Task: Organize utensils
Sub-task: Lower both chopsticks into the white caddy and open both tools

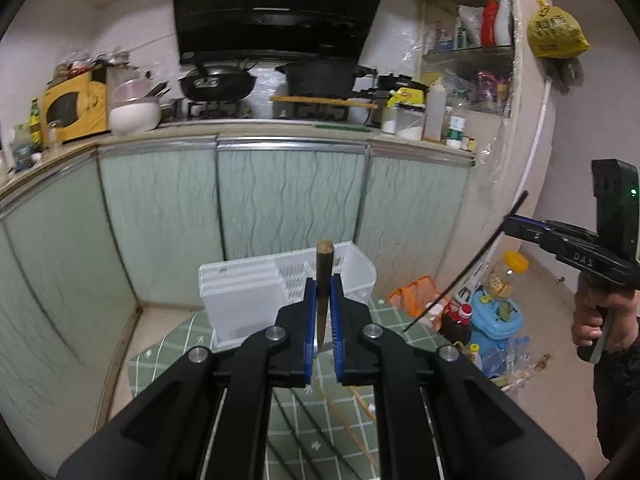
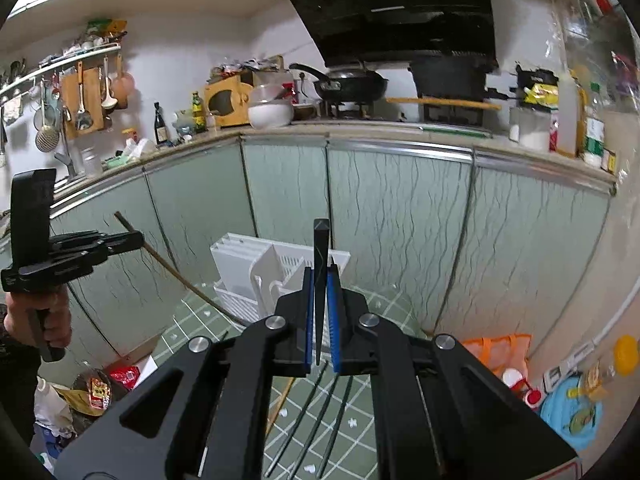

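We hold two grippers above the green checked tabletop (image 1: 168,356). Left gripper (image 1: 322,320): jaws clamped on a brown wooden chopstick (image 1: 323,276), which stands nearly upright between the blue pads (image 1: 308,320). Right gripper (image 2: 320,316): jaws clamped on a black chopstick (image 2: 321,264), likewise nearly upright. The white utensil holder (image 1: 244,300) sits on the tabletop just beyond both sets of jaws. More dark chopsticks (image 2: 316,412) lie on the tabletop below the right jaws; their count is probably three, though the gripper body hides part.
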Tool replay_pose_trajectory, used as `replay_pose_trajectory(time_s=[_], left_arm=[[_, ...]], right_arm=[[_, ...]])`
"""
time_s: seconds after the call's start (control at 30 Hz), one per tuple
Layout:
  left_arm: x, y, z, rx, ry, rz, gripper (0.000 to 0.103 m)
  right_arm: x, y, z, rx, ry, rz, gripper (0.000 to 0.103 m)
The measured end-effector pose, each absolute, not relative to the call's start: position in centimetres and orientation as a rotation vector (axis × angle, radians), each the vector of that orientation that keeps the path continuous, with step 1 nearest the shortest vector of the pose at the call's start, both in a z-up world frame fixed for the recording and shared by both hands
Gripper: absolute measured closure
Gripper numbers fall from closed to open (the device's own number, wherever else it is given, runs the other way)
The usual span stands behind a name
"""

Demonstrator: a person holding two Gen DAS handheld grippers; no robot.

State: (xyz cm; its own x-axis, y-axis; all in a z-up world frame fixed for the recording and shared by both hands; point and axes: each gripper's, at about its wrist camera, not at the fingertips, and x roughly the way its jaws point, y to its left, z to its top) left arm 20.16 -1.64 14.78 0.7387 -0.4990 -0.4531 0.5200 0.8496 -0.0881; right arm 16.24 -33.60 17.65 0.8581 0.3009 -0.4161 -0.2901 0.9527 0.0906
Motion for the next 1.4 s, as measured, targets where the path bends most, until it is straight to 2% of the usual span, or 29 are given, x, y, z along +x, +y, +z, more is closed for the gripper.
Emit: replay_pose_trajectory(time_s=[0.33,0.5,0.87,1.4], left_arm=[[23.7,-4.9,18.8,0.077,0.446,-0.602,0.095],[25.7,-6.2,19.0,0.073,0.447,-0.616,0.095],[29.6,-8.8,14.4,0.106,0.502,-0.619,0.095],[32.7,-9.3,8.6,0.089,0.590,-0.619,0.095]], right_arm=[[20.6,-32.5,21.1,0.016,0.400,0.346,0.097],[23.1,-32.8,21.3,0.035,0.401,0.351,0.097],[29.1,-33.6,15.2,0.106,0.494,0.350,0.097],[32.2,-32.3,8.7,0.125,0.578,0.367,0.097]])
